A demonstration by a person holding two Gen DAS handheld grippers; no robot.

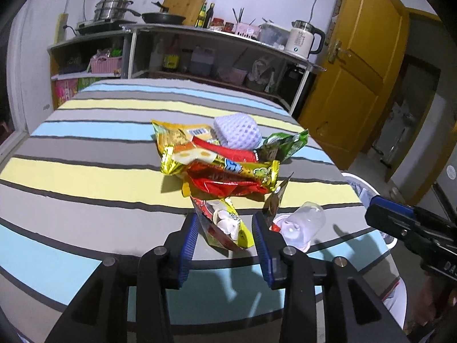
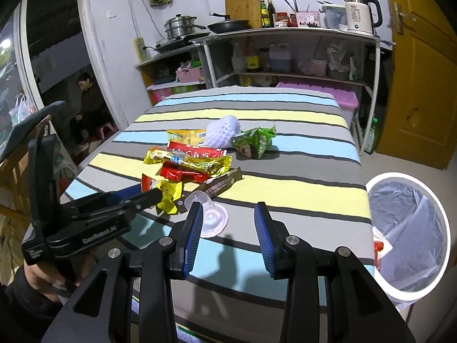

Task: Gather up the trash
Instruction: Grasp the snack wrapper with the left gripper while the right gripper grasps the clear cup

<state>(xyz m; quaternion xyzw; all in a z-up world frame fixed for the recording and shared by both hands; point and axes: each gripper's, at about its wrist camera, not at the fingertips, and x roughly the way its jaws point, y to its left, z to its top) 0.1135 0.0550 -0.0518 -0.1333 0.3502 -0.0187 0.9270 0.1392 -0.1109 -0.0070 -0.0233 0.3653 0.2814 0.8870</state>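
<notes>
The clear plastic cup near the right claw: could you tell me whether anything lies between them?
Nothing visible does: the clear plastic cup lies on its side just ahead of the open right claw, by its left finger.

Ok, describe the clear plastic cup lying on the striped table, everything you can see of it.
The clear plastic cup is small and see-through, with a wide flared rim and a narrower rounded body. It looks like thin moulded plastic and seems empty. It lies tipped on its side on the striped tablecloth, at the near edge of the wrapper pile, next to a brown wrapper; whether they touch is unclear. In the right wrist view, the gripper's left finger partly covers it.
</notes>
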